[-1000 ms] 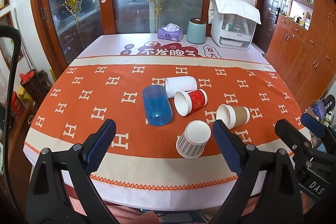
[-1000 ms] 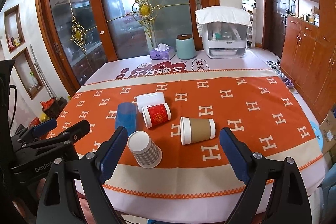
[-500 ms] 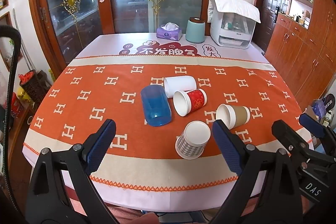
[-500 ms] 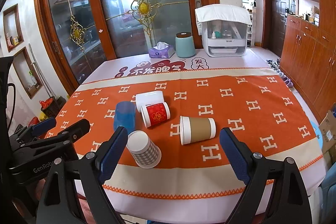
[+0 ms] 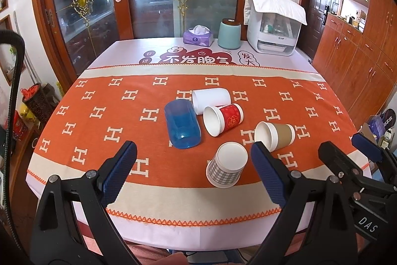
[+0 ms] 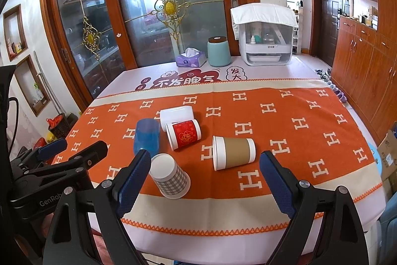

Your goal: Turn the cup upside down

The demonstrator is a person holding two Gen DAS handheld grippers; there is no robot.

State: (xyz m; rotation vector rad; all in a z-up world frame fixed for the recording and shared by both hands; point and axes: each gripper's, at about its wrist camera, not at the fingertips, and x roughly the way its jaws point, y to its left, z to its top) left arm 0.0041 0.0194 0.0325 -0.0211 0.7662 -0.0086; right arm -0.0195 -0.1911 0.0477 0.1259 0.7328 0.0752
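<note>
Several cups lie on their sides on the orange tablecloth (image 5: 99, 121): a blue plastic cup (image 5: 182, 127) (image 6: 147, 135), a white cup (image 5: 211, 98) (image 6: 176, 114), a red paper cup (image 5: 223, 119) (image 6: 184, 133), a brown-sleeved cup (image 5: 275, 135) (image 6: 233, 152) and a grey checked cup (image 5: 227, 168) (image 6: 170, 176). My left gripper (image 5: 193, 175) is open and empty, above the table's front edge, before the checked cup. My right gripper (image 6: 204, 181) is open and empty, before the brown cup. Each gripper shows in the other's view, the right (image 5: 347, 153) and the left (image 6: 72, 148).
At the table's far end stand a purple tissue box (image 5: 198, 37), a teal canister (image 5: 229, 33) and a white appliance (image 5: 274, 25) under a cloth. Glass doors stand behind, wooden cabinets (image 5: 359, 61) to the right, a dark basket (image 5: 37, 101) on the floor at left.
Both views have shifted very slightly; the cups lie as before and both grippers stay open.
</note>
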